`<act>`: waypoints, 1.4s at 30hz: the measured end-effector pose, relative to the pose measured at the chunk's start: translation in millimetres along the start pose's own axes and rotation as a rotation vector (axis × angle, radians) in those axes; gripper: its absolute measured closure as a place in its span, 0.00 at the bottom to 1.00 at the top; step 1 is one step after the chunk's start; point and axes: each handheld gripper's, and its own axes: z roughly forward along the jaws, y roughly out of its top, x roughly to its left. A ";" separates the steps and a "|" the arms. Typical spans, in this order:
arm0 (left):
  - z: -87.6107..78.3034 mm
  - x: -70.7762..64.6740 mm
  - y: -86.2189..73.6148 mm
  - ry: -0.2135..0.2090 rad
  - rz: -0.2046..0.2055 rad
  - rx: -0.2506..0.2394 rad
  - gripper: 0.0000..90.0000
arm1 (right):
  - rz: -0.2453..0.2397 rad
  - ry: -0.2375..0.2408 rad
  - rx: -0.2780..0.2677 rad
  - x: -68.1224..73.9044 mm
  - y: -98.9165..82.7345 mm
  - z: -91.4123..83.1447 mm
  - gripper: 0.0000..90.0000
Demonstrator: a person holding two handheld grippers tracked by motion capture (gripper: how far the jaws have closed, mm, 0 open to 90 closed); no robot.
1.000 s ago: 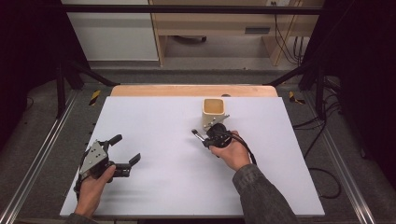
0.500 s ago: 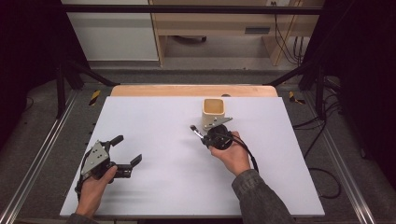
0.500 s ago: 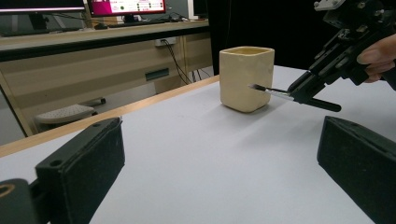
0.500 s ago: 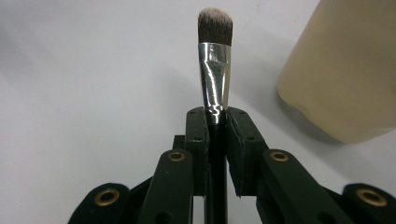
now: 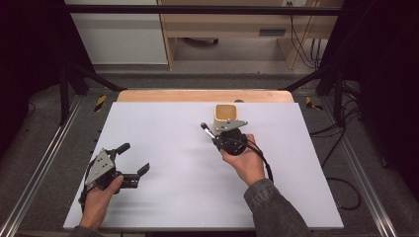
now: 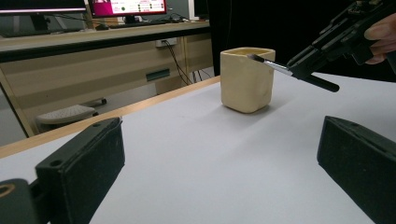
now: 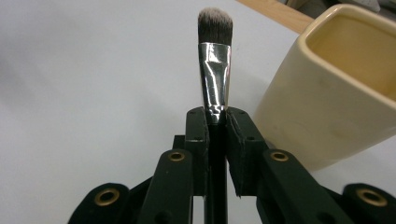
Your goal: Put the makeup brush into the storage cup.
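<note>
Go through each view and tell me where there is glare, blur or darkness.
High view: the white table is evenly lit, the surroundings fall to black. Left gripper view: its near fingers are soft, the cream cup sharper, casting a faint shadow. Right gripper view: the brush ferrule glares with bright streaks; the cup's far rim blurs.

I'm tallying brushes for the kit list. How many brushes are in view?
1. The brush is clamped in the right gripper, held beside the cup, bristles outward. The cup's bottom is hidden, so another could lie there.
</note>
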 end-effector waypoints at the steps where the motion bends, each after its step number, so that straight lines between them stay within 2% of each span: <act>1: -0.3 0.2 0.1 0.001 -0.004 -0.002 0.01 | -0.002 -0.008 -0.007 -0.3 0.8 -0.9 0.88; 8: -1.6 1.0 0.2 0.007 -0.004 -0.004 0.01 | -0.019 -0.036 -0.045 -2.6 2.6 -5.6 0.88; 21: -2.9 2.2 0.3 0.013 -0.008 -0.006 0.01 | -0.048 -0.056 -0.072 0.8 10.8 -10.9 0.88; 32: -2.6 1.7 0.4 0.012 -0.005 -0.005 0.01 | -0.050 -0.075 -0.094 0.6 11.8 -12.2 0.88; 35: -2.7 1.9 0.3 0.012 -0.007 -0.006 0.01 | -0.043 -0.096 -0.122 -0.3 13.9 -13.9 0.88; 42: -2.7 1.8 0.5 0.012 -0.002 -0.003 0.01 | -0.030 -0.119 -0.150 -1.4 18.1 -15.6 0.88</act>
